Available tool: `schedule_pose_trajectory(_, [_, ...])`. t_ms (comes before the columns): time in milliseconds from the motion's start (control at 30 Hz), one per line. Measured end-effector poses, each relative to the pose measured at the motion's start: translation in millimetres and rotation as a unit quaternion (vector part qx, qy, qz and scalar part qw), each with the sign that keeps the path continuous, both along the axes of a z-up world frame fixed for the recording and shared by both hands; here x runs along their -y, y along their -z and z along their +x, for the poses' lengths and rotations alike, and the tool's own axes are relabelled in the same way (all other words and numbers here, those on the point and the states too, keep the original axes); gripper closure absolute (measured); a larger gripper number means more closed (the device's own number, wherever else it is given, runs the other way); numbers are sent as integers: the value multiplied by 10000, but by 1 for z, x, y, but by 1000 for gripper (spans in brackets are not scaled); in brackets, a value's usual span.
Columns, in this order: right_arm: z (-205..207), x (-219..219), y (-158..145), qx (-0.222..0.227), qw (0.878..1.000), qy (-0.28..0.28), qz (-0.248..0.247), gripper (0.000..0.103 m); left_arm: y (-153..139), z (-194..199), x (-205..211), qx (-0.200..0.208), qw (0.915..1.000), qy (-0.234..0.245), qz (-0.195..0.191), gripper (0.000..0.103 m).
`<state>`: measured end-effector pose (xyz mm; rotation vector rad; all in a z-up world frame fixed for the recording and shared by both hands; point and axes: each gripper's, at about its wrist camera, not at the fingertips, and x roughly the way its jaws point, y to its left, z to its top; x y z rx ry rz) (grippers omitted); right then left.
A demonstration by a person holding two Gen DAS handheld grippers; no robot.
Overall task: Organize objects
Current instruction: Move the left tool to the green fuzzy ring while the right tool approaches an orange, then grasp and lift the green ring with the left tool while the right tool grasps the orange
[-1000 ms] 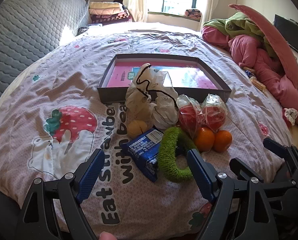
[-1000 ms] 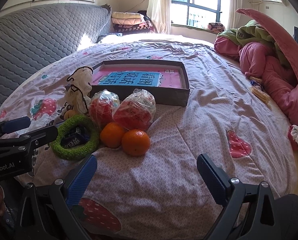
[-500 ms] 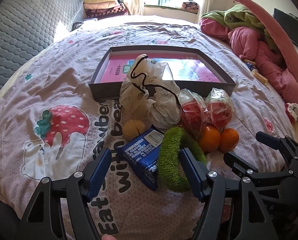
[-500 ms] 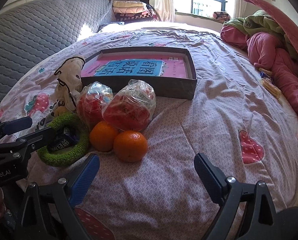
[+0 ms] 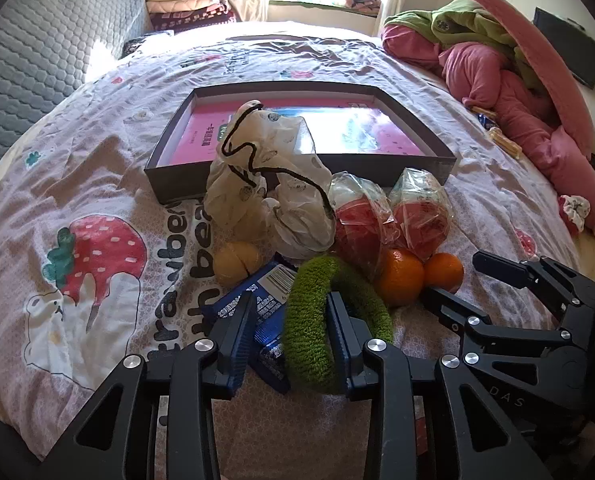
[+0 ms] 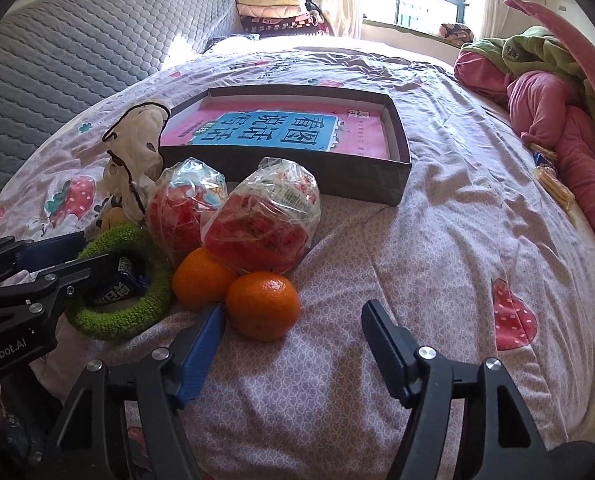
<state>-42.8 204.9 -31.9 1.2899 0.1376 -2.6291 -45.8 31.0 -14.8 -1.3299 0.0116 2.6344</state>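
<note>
In the left wrist view, a strawberry-print bedspread (image 5: 97,184) is filling the frame, with a yellow ball (image 5: 236,263) lying left of centre beside a crumpled cream drawstring bag (image 5: 265,188). At lower centre the left gripper (image 5: 289,328) is closing its jaws around a blue snack packet (image 5: 267,300) and the near arc of a green fuzzy ring (image 5: 309,340); whether the pads are already pressing on them is hard to judge from here. Behind the pile, a shallow dark box (image 5: 297,136) holding a pink book is sitting at upper centre. In the right wrist view, two bagged red snacks (image 6: 257,220) are resting at centre frame above a pair of oranges (image 6: 263,306). The right gripper (image 6: 293,336), at lower centre, is closing with its jaws still apart, the nearer orange lying between and just ahead of its fingertips, untouched. Pink bedding (image 6: 557,120) is piling up at the far right.
</note>
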Motion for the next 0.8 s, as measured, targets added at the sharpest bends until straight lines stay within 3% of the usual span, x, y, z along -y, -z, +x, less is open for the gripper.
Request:
schedule_pose_trajectory(167, [-2, 2, 2, 14, 9999, -107, -71, 42, 1, -2, -5, 47, 9999, 121, 60, 84])
schedule_pose_trajectory(400, [-3, 6, 2, -6, 9991, -364, -226, 64, 2, -2, -4, 84, 9996, 157, 200, 88])
schedule_pose_trajectory(800, [7, -5, -11, -278, 9985, -234, -401, 65, -13, 7, 2, -62, 9990, 166, 399, 88])
